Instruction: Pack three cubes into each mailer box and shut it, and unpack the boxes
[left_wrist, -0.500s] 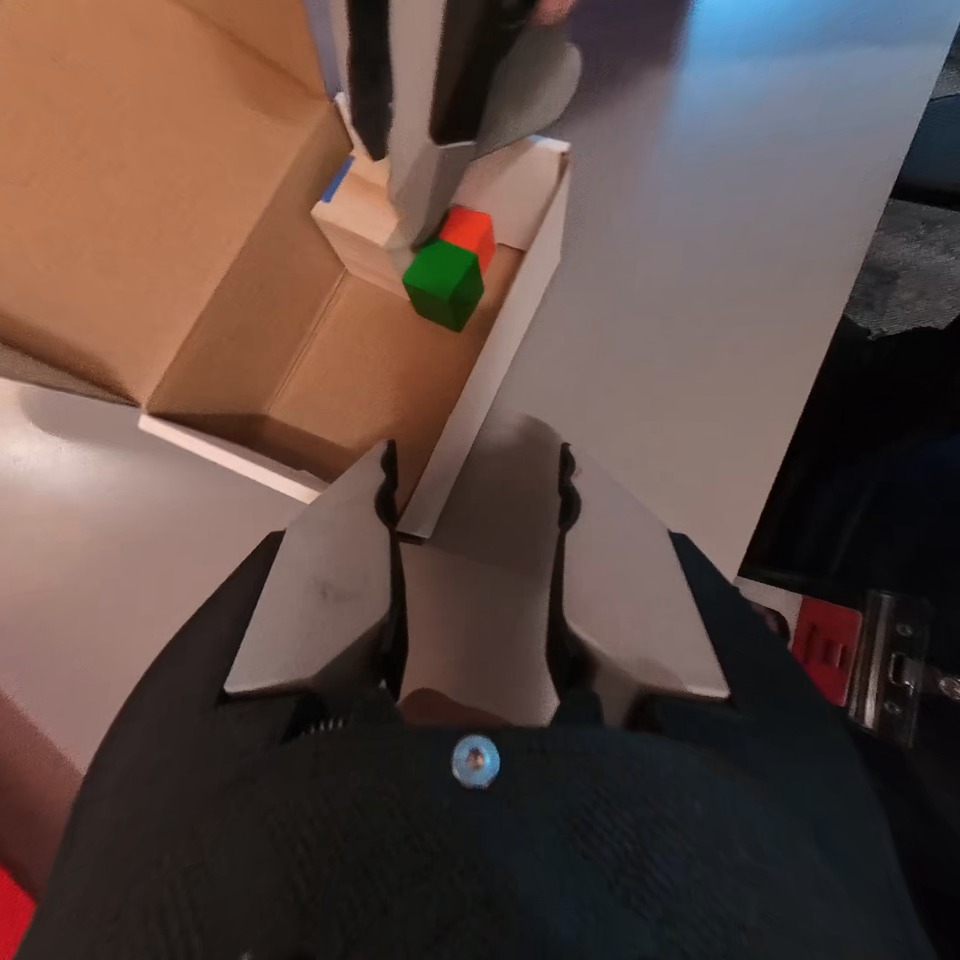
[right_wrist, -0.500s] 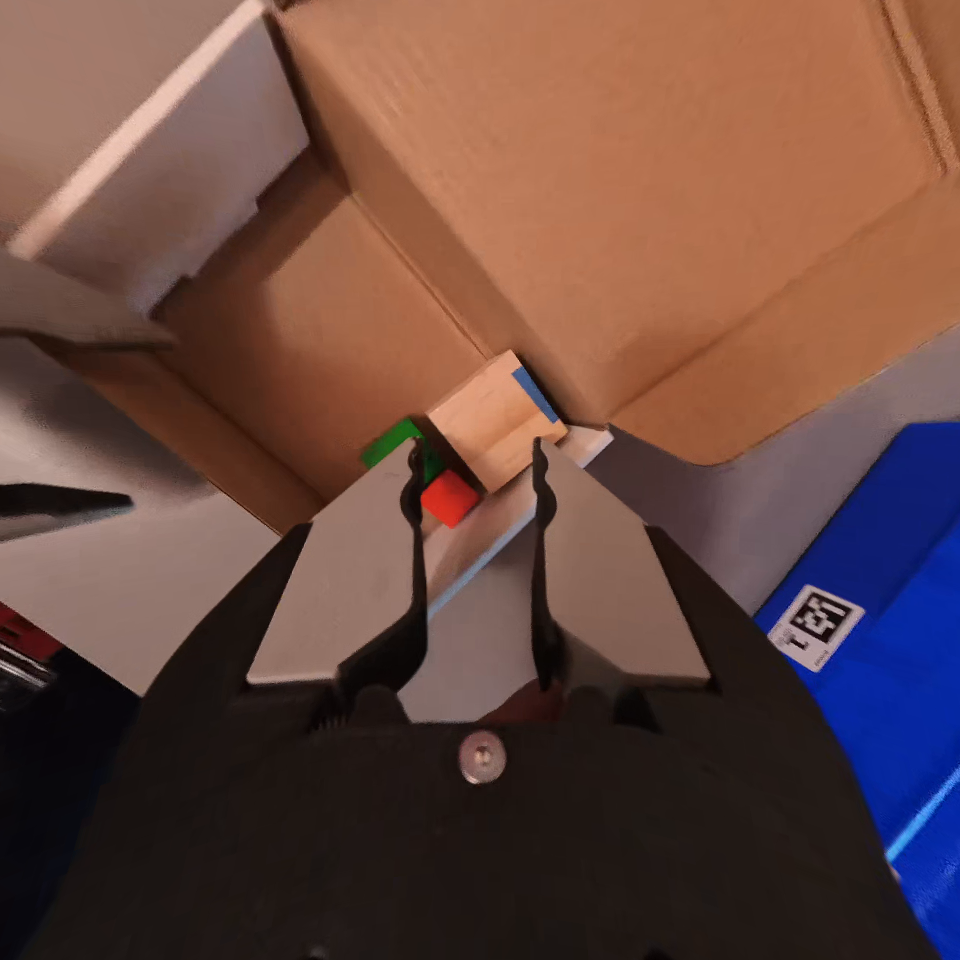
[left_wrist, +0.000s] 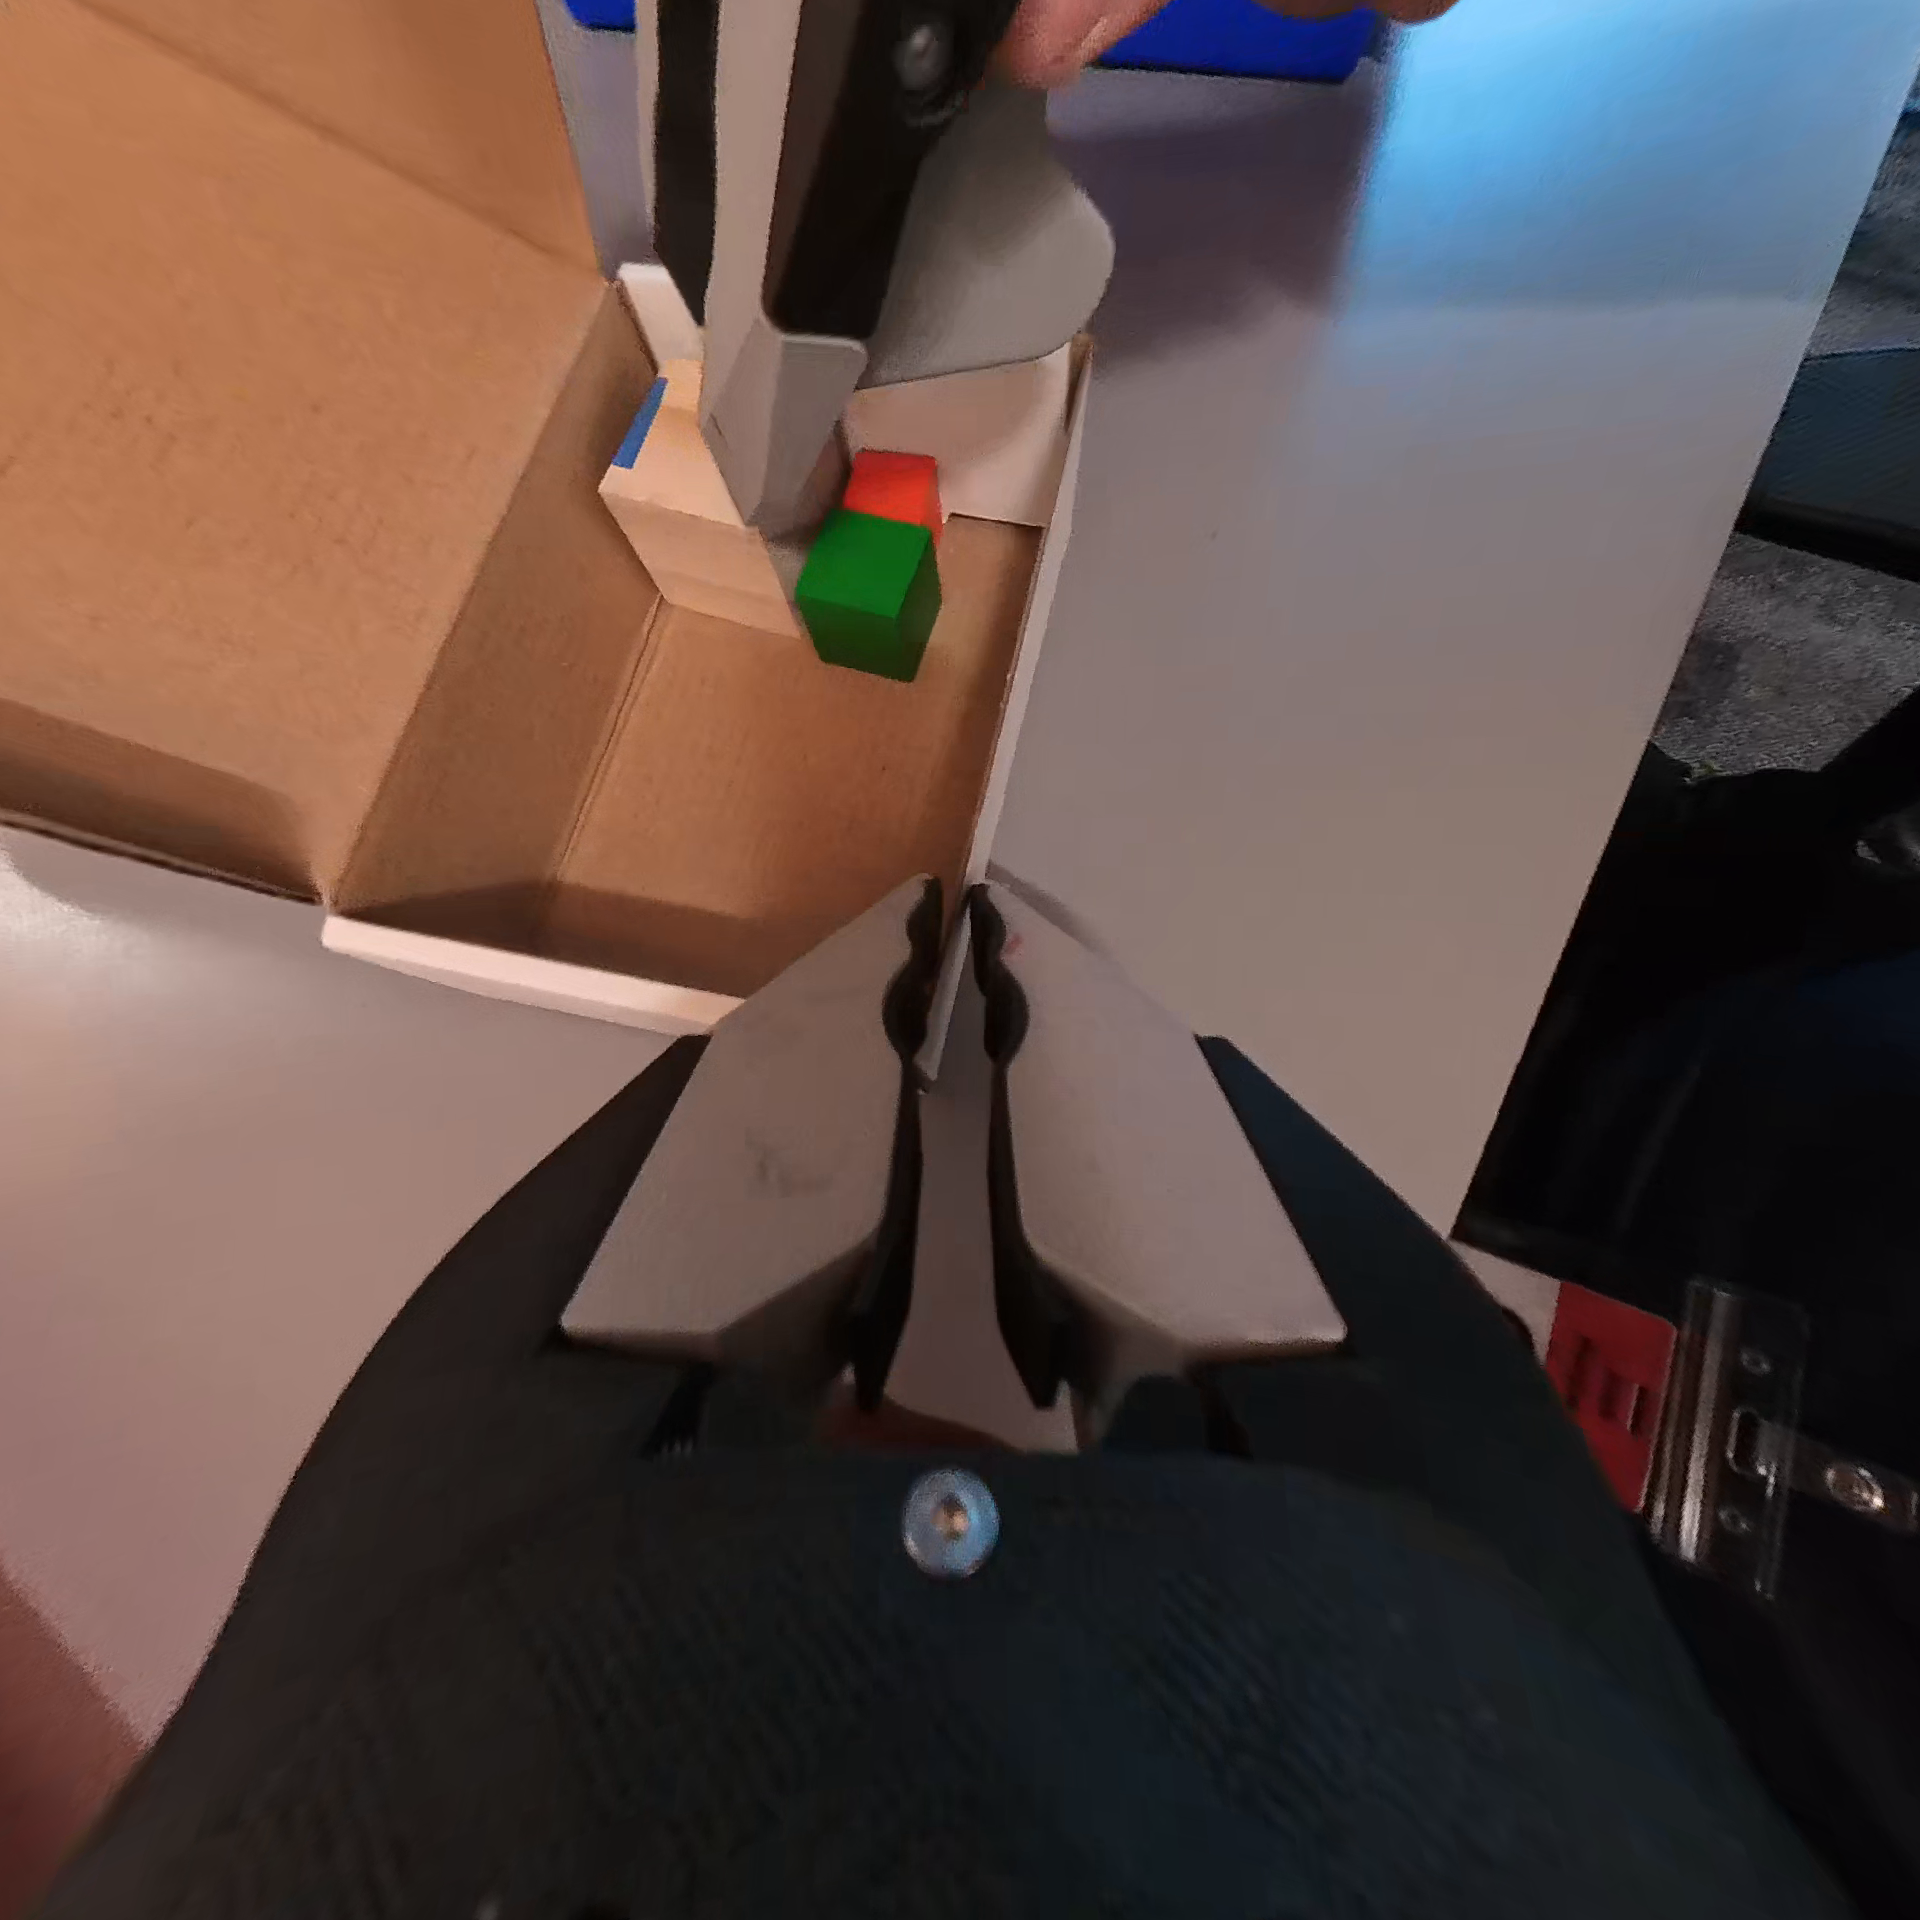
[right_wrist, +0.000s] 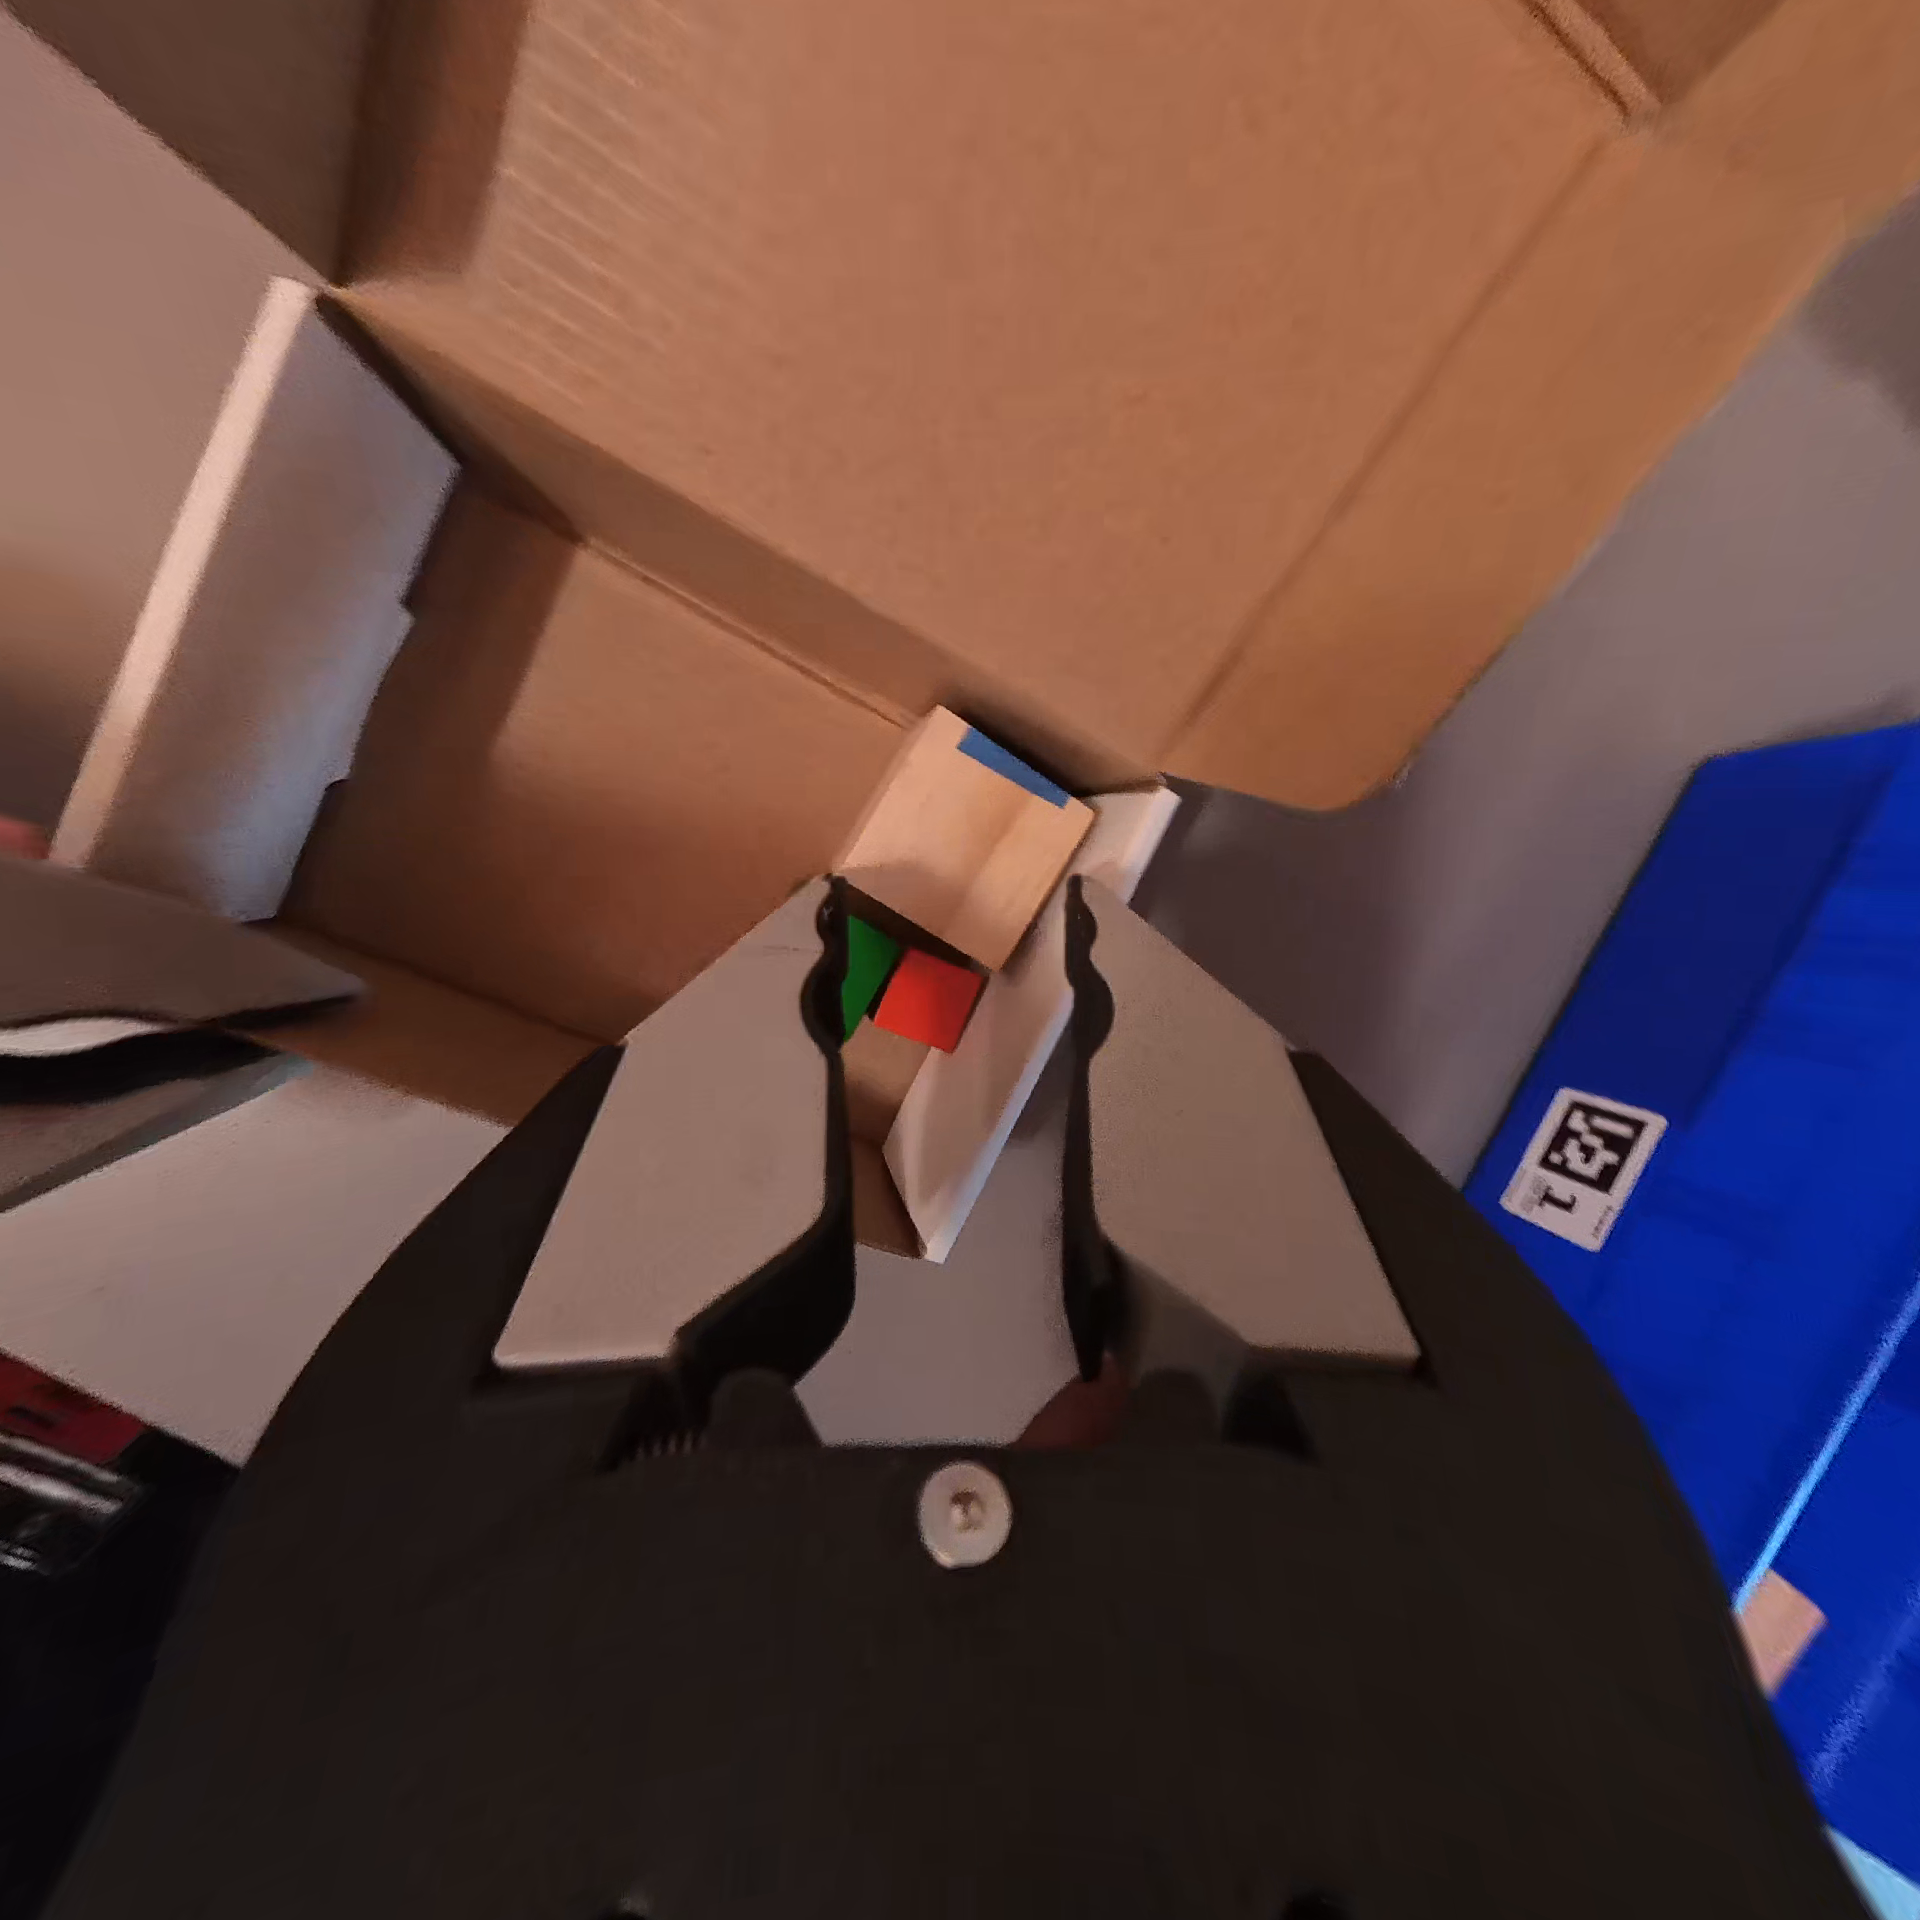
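The mailer box (left_wrist: 727, 790) is thin corrugated cardboard, brown inside and white outside. I judge it light, stiff along its creases but easy to bend or slide, so a thin wall edge is the sensible place to pinch it. It sits open on the pale surface (left_wrist: 1351, 727) with its lid (left_wrist: 260, 416) raised. The left claw (left_wrist: 945, 914) is closed on the box's near corner wall, holding it from sliding.

Three cubes sit together in the far corner: a large pale wooden cube (left_wrist: 675, 520) with a strip of blue tape, a green cube (left_wrist: 868, 597) and a red cube (left_wrist: 896, 486) touching each other. They look hard, smooth and light; flat opposite faces suit a grip.

The right claw (right_wrist: 951, 904) is open and gripping nothing, its tips down by the wooden cube (right_wrist: 966, 842), with the green cube (right_wrist: 864, 971) and red cube (right_wrist: 928, 1000) between them in its own view. A blue bin (right_wrist: 1714, 1039) stands beside the box.
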